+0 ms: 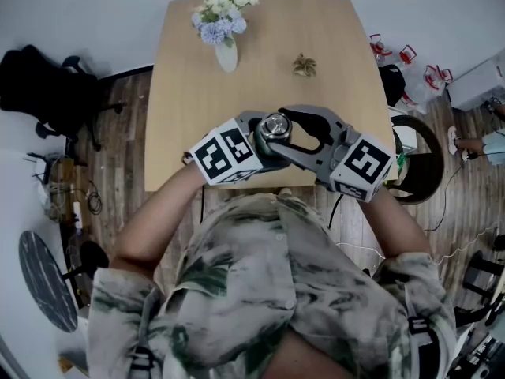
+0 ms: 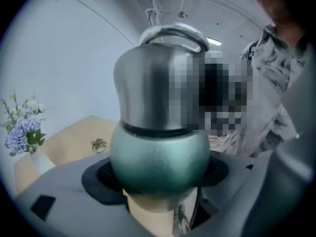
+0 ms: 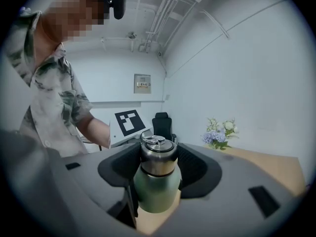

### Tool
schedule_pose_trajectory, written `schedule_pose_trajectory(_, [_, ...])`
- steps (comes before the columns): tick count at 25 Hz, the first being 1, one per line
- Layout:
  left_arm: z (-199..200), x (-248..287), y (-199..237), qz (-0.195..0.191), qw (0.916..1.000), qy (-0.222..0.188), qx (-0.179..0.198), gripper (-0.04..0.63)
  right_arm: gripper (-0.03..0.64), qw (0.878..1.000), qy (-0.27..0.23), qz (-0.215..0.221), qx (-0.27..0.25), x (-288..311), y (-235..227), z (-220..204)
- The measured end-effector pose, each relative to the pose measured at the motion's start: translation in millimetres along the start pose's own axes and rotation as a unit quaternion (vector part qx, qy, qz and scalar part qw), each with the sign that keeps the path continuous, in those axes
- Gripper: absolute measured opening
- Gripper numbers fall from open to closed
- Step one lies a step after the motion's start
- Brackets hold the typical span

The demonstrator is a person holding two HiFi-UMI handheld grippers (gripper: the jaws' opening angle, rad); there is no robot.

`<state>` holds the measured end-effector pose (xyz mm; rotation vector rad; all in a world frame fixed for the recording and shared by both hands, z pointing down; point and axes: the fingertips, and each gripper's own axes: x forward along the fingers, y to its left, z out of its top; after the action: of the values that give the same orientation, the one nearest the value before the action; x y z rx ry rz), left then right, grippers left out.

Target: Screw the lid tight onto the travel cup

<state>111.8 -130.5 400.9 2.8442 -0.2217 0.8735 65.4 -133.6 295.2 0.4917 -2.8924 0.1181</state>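
**A:** Above the near edge of the wooden table, what do the two claws have between them?

**B:** One travel cup, held up off the table, close to the person's chest. Its body is green and rounded. The steel lid, which has a loop handle, sits on top and faces up toward the head view.

**A:** How does the left gripper stand?

**B:** Its jaws are closed in on the green body, with a dark pad pressed to each side of the bulge (the left gripper view shows this very close up).

**A:** And the right gripper?

**B:** It reaches in from the opposite side. Its jaws are drawn in to the cup's width, and the pads bear on the lid and on the shoulder just under it.

**A:** Is the lid on straight?

**B:** It looks level in the right gripper view, with a thin dark seam between steel and green. I cannot tell whether it is screwed fully down.

**A:** Anything else on the table?

**B:** A white vase of flowers stands near the far edge, with a small brownish ornament to its right. Both are well apart from the cup. A black office chair stands on the floor to the left
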Motion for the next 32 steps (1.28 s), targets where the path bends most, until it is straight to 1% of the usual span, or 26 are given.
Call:
schedule_pose_trajectory(1, [-1, 1, 0, 0.0, 1.0, 0.0, -0.002, 0.393, 0.252, 1.0, -0.004, -0.005, 0.001, 1, -1, -1])
schedule_pose_trajectory(3, [-2, 1, -1, -0.008, 1.0, -0.001, 0.002, 0.393, 0.253, 1.0, -0.009, 0.007, -0.003, 1, 1, 0])
schedule_pose_trajectory(5, [0, 0, -6, -0.027, 0.9995, -0.009, 0.011, 0.393, 0.255, 0.999, -0.008, 0.038, -0.011, -2, 6, 1])
schedule_pose_trajectory(7, [4, -5, -15, -0.054, 0.998, -0.02, 0.025, 0.393, 0.268, 0.997, -0.006, 0.077, -0.023, -6, 13, 5])
schedule_pose_trajectory(10, [9, -12, -30, -0.099, 0.9931, -0.026, 0.057, 0.393, 0.29, 0.99, -0.009, 0.137, -0.03, -13, 22, 17])
schedule_pose_trajectory(12, [12, -16, -42, -0.134, 0.9876, -0.031, 0.075, 0.393, 0.29, 0.981, -0.004, 0.191, -0.029, -19, 30, 23])
schedule_pose_trajectory(14, [16, -19, -55, -0.17, 0.9805, -0.038, 0.092, 0.393, 0.291, 0.967, 0.014, 0.25, -0.042, -24, 38, 21])
schedule_pose_trajectory(15, [18, -20, -62, -0.186, 0.9767, -0.04, 0.1, 0.393, 0.296, 0.961, 0.021, 0.27, -0.045, -24, 41, 21])
schedule_pose_trajectory(18, [23, -22, -81, -0.227, 0.966, -0.04, 0.117, 0.393, 0.306, 0.948, 0.032, 0.316, -0.028, -22, 52, 26])
schedule_pose_trajectory(21, [26, -25, -90, -0.258, 0.9573, -0.042, 0.124, 0.393, 0.307, 0.932, 0.037, 0.36, -0.02, -20, 66, 30])
schedule_pose_trajectory(23, [27, -27, -92, -0.269, 0.9539, -0.043, 0.126, 0.393, 0.297, 0.927, 0.036, 0.374, -0.021, -17, 71, 30])
schedule_pose_trajectory(26, [25, -27, -88, -0.272, 0.9533, -0.038, 0.126, 0.393, 0.279, 0.926, 0.023, 0.377, -0.016, -15, 70, 31])
schedule_pose_trajectory(29, [23, -25, -81, -0.26, 0.957, -0.033, 0.123, 0.393, 0.278, 0.932, 0.022, 0.361, -0.018, -12, 64, 29])
schedule_pose_trajectory(32, [24, -23, -68, -0.229, 0.9661, -0.038, 0.112, 0.393, 0.276, 0.945, 0.02, 0.325, -0.019, -4, 54, 27])
